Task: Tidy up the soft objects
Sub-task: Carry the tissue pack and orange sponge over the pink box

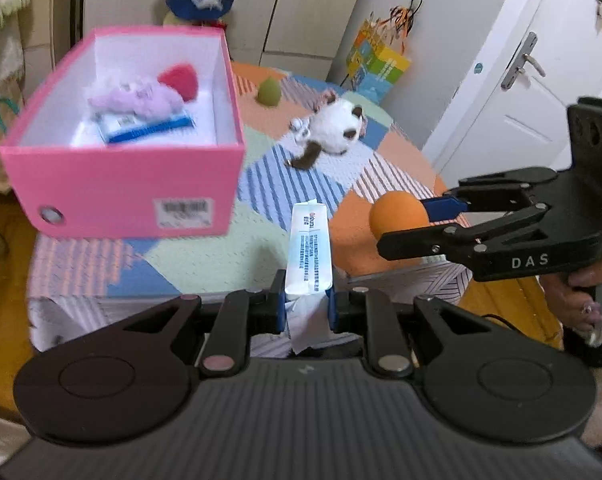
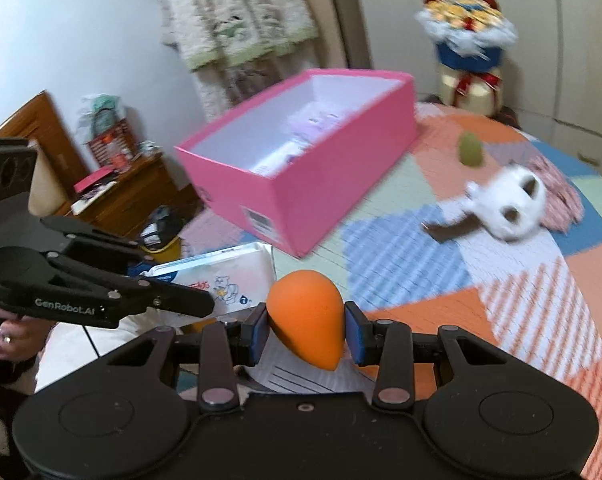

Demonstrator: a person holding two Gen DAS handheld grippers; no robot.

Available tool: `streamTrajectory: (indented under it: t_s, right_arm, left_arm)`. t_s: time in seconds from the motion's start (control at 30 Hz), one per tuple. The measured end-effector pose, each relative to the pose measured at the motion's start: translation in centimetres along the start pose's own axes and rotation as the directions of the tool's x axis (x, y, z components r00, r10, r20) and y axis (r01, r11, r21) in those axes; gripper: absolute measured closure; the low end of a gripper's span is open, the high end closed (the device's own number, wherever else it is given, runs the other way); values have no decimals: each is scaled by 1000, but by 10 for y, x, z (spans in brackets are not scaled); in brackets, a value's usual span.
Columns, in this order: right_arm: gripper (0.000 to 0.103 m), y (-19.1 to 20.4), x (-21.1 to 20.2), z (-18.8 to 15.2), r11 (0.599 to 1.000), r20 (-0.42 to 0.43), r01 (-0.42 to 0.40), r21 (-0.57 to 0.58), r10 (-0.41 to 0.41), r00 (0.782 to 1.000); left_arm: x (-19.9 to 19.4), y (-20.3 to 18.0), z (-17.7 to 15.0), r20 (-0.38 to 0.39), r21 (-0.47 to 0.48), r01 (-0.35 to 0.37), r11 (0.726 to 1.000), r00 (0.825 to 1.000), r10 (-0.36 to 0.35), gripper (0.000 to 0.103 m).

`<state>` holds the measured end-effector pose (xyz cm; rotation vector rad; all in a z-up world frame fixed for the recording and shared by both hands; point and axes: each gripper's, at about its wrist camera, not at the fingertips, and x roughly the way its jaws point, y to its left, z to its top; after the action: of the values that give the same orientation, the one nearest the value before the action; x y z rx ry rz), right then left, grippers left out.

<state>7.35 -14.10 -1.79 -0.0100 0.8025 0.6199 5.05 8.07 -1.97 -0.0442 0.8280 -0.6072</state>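
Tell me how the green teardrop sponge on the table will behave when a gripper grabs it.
The green sponge looks soft like the orange sponge held in the right gripper, so it probably squashes slightly under the pads. Being small and foam-like, it is likely very light. Its rounded teardrop shape may roll or tip if nudged on the patterned tablecloth.

"DAS" stands in pale letters on the body of my right gripper (image 1: 437, 222). "GenRobot.AI" stands on the body of my left gripper (image 2: 197, 298). The tissue pack (image 1: 309, 256) print and the pink box (image 1: 121, 192) barcode label are too blurred to read.
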Motion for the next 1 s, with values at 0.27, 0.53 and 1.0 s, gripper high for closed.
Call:
streamTrajectory:
  t_s: [0.27, 0.53, 1.0]
  right_arm:
    - [58, 31, 12, 42, 995, 94, -19, -103, 28, 995]
    - [58, 31, 48, 94, 988, 165, 32, -148, -7, 986]
    - [59, -3, 151, 166, 955, 125, 193, -226, -168, 978]
  left_arm:
    - [-32, 23, 27, 137, 45, -48, 998, 990, 41, 85]
    - [-19, 68, 73, 202, 32, -148, 988, 970, 139, 85]
    - [74, 141, 132, 131, -18, -405, 914, 906, 403, 85]
